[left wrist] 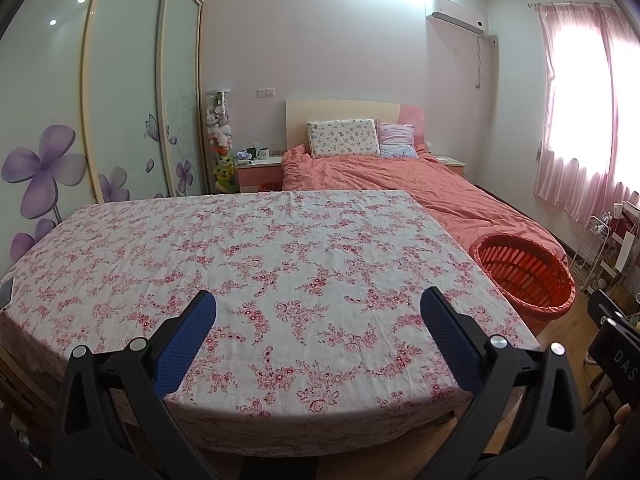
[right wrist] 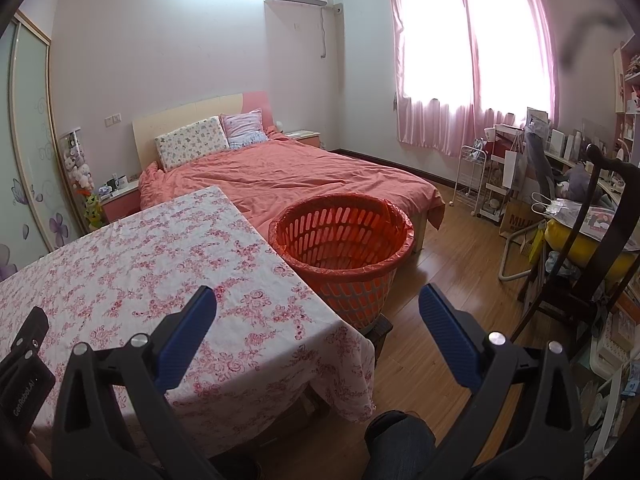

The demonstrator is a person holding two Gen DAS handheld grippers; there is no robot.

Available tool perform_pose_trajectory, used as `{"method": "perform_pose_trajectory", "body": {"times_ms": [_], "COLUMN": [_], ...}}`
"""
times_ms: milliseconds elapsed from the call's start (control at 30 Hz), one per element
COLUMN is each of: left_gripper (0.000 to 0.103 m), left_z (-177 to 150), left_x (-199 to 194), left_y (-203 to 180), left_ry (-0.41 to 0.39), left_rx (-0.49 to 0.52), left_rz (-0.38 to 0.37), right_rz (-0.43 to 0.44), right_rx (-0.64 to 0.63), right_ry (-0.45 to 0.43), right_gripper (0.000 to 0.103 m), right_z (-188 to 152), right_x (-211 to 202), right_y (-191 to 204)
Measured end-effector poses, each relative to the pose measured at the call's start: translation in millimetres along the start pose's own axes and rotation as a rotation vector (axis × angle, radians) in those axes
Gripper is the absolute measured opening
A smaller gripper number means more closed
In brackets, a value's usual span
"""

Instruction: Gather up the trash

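Note:
An orange slatted basket (right wrist: 344, 248) lined with a thin orange bag stands just past the table's right edge; the same basket (left wrist: 524, 276) shows at the right of the left wrist view. No trash shows on the floral tablecloth (left wrist: 260, 272). My left gripper (left wrist: 318, 306) hovers open over the table's near edge with nothing between its blue pads. My right gripper (right wrist: 318, 304) is open too, above the table's right corner, and it holds nothing. The inside bottom of the basket is hidden.
A bed with a salmon quilt (right wrist: 288, 172) lies behind the table. A dark wooden chair (right wrist: 592, 248) and cluttered shelves stand at the right over the wooden floor (right wrist: 452, 264). A phone's corner (left wrist: 6, 292) lies on the table's left edge. The other gripper's body (right wrist: 20, 368) shows at left.

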State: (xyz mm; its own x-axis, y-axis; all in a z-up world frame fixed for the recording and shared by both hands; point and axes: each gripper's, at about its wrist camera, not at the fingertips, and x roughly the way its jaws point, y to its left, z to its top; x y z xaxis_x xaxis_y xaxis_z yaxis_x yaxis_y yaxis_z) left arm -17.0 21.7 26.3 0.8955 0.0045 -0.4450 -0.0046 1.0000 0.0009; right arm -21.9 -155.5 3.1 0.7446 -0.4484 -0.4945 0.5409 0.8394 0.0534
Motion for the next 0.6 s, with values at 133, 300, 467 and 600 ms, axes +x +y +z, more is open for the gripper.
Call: {"method": "perform_pose_trajectory", "body": {"times_ms": [133, 300, 467, 600], "left_gripper": [0.101, 0.101, 0.101, 0.101], "left_z": [-0.1, -0.6, -1.5, -1.3], "left_x": [0.4, 0.8, 0.8, 1.8], "left_y": [0.3, 1.2, 2.8, 3.5], "left_ry": [0.002, 0.003, 0.002, 0.002], "left_rx": [0.001, 0.003, 0.010, 0.014], "left_rz": [0.000, 0.003, 0.008, 0.011], "right_rz": [0.000, 0.000, 0.000, 0.000], "right_rx": [0.001, 0.001, 0.001, 0.001], "right_ry": [0.000, 0.000, 0.000, 0.001], "right_gripper": [0.099, 0.099, 0.099, 0.099], "right_z": [0.2, 0.4, 0.7, 0.9], "right_x": [0.0, 0.2, 0.2, 0.2], "right_y": [0.1, -0.3, -0.4, -0.4]}}
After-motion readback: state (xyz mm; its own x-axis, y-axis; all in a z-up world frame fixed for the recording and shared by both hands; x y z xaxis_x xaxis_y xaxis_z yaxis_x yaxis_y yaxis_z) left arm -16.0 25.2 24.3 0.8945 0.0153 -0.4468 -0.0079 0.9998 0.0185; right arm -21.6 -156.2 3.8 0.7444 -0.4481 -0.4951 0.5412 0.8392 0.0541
